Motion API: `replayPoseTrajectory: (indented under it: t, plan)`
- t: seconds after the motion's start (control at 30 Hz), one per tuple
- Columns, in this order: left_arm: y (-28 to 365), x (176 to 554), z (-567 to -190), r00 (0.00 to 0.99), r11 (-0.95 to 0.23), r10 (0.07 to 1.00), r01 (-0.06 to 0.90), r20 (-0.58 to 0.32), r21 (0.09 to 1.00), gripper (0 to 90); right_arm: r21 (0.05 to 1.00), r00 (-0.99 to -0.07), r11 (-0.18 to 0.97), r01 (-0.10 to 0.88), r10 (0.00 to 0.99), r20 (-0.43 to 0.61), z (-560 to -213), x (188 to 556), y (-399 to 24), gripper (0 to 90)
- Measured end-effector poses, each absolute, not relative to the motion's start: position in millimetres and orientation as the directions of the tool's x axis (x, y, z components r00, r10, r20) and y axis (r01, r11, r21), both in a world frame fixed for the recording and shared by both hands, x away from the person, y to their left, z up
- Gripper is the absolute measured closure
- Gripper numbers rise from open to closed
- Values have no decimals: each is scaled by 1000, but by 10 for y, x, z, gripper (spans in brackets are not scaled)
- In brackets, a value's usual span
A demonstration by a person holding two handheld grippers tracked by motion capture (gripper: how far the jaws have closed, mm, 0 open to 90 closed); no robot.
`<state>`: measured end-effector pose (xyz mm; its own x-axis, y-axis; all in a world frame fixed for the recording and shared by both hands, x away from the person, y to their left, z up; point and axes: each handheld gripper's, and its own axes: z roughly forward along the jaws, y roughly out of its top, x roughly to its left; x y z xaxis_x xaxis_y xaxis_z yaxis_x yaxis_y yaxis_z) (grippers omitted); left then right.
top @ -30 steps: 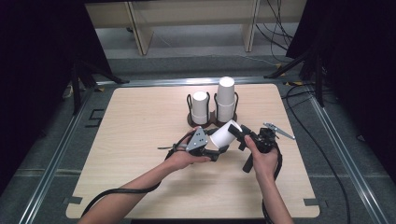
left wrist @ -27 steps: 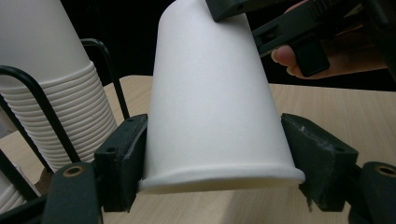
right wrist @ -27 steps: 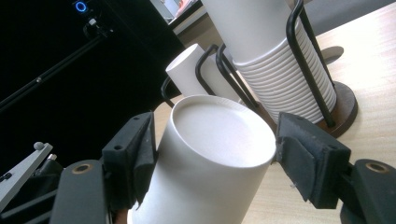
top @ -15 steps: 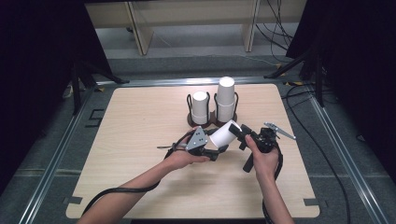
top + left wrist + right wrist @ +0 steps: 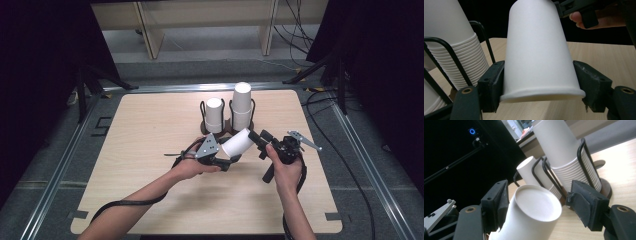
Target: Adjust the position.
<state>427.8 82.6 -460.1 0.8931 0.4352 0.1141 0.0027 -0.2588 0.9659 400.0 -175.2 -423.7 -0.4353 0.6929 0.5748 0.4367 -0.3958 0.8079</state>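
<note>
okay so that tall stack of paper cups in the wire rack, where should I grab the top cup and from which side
Grip the top cup by its bare upper wall, above the wire rack, coming from above or from the side. It stands upside down, closed base up, and clear of the wires there. Lower down, the rack's uprights and the packed rims block the jaws.
</note>
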Motion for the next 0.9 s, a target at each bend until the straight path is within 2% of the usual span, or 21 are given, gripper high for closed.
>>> replayPoseTrajectory:
  t: [0.2,0.4,0.57,0.9]
  plan:
    - [909,4299,-4560,884,-270,450,-1,127,963,290,824,-437,-403,398,707,556,-4216,3947,-1853,324]
    - [979,4297,-4524,888,-295,436,-11,145,955,290,822,-397,-387,418,736,548,-4258,3875,-1946,324]
    - [1050,4301,-4473,895,-340,408,-34,180,940,286,836,-405,-347,426,752,519,-4332,3847,-1988,323]
    - [1244,4375,-4344,917,-481,323,-52,232,875,287,897,-483,-160,411,797,363,-4480,3814,-2002,317]
